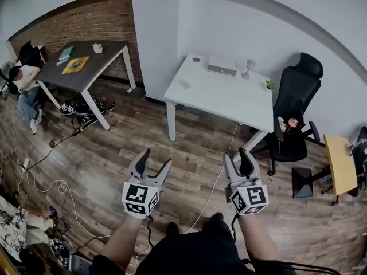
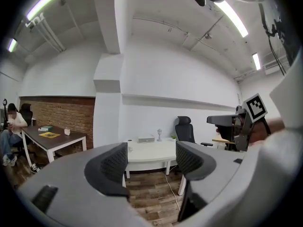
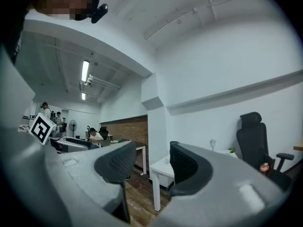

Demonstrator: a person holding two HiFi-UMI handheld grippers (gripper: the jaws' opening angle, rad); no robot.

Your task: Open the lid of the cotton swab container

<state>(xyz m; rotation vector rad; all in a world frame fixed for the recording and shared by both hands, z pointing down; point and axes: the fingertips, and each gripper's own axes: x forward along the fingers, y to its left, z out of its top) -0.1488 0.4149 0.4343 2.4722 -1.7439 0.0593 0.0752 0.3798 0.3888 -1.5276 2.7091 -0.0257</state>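
Note:
Both grippers are held in the air over the wooden floor, a few steps short of a white table (image 1: 229, 99). My left gripper (image 1: 155, 161) (image 2: 151, 162) is open with nothing between its jaws. My right gripper (image 1: 237, 158) (image 3: 147, 163) is also open and empty, its jaws a little narrower. On the white table lie a flat white box (image 1: 222, 66), a small round thing (image 1: 196, 59), a tiny pale object (image 1: 184, 85), a stemmed glass-like item (image 1: 248, 69) and a little plant (image 1: 269, 85). I cannot tell which of these is the cotton swab container.
A black office chair (image 1: 295, 110) stands right of the white table. A dark table (image 1: 86, 67) with a seated person (image 1: 23, 85) is at far left. Cables (image 1: 57, 187) trail over the floor. A yellow-topped stand (image 1: 338, 164) sits at the right edge.

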